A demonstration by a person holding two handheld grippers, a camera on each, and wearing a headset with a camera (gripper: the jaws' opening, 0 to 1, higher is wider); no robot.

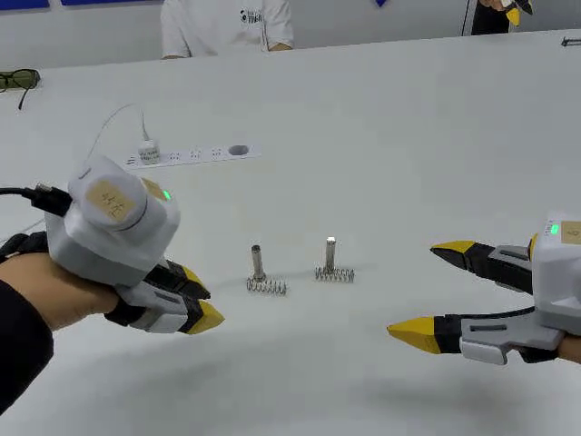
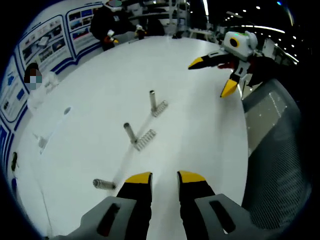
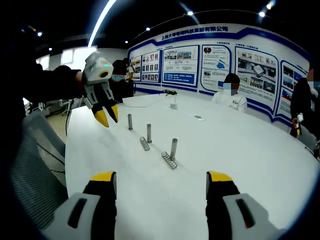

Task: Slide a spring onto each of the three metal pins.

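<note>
Pale grey handheld grippers, yellow-tipped.
The left gripper [image 1: 207,304] and right gripper [image 1: 413,289] have black jaws with yellow tips. Each has a green light [image 1: 167,194] and a tan sticker [image 1: 111,200], its print unreadable. A black cable [image 1: 27,193] enters the left one, and the sleeve [image 1: 18,350] looks black.

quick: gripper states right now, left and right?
Left gripper: open, jaws only narrowly apart, holding nothing.
Right gripper: wide open, holding nothing.
</note>
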